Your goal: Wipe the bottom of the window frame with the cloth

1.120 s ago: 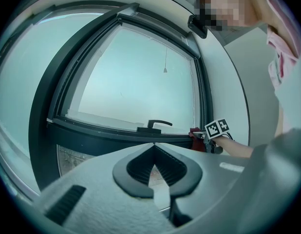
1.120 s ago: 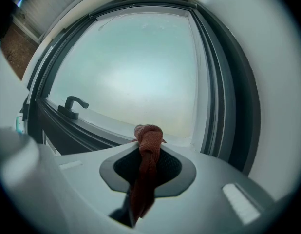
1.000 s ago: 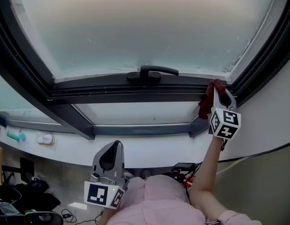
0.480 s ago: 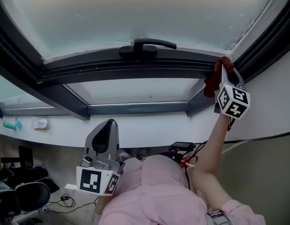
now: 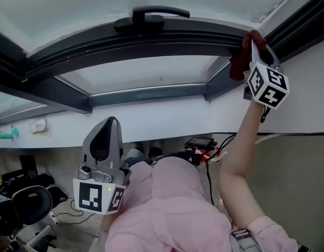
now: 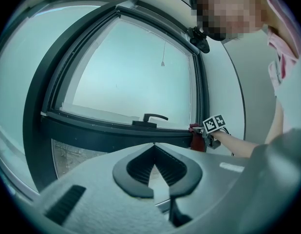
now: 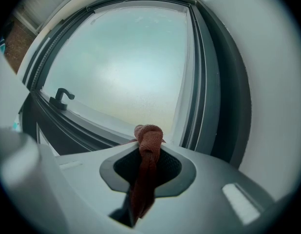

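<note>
1. Right gripper view: right gripper (image 7: 148, 139) clamped on red cloth (image 7: 143, 189), bunched end against right end of window frame (image 7: 77, 125) bottom rail.
2. Left gripper view: left gripper (image 6: 154, 146) closed, empty, held low, well apart from frame.

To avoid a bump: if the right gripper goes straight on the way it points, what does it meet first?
Probably the frame, at its bottom rail near the right corner. The cloth held in the right gripper leads and seems to touch it, though depth is unclear.
</note>
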Motion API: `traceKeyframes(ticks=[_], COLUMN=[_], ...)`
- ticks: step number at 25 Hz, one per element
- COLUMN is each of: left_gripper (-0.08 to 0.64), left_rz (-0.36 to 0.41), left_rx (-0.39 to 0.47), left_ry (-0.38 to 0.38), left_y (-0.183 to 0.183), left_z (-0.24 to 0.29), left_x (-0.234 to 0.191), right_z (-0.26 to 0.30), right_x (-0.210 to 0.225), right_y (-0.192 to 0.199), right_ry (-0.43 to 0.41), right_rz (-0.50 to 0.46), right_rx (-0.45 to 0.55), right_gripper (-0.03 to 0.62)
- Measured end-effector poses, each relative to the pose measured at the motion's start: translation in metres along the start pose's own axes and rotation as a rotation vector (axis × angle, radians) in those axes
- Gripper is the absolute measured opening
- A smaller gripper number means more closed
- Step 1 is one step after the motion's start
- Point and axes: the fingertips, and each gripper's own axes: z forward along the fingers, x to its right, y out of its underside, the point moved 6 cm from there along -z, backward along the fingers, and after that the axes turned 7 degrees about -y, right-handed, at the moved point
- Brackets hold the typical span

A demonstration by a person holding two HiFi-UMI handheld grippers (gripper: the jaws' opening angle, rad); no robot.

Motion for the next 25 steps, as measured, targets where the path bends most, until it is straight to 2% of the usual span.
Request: traceKeyframes(ticks=[14,25], left_gripper=[-0.005,-0.005], left_rz=[-0.004,-0.016], left_rx=[-0.042,-0.024], left_ry=[0.067,0.040], left_y=[0.006,0.007], left_z=[-0.004,-0.022], left_x=[0.001,-0.007], right_z=[0.001,0.003], right_x=[0.013,0.025], right_y=[0.004,0.007], right_ry=[0.044,0.075], right_rz=[-0.010,-0.014], right_rx=[-0.035,-0.059], right_gripper=[0.063,0.063])
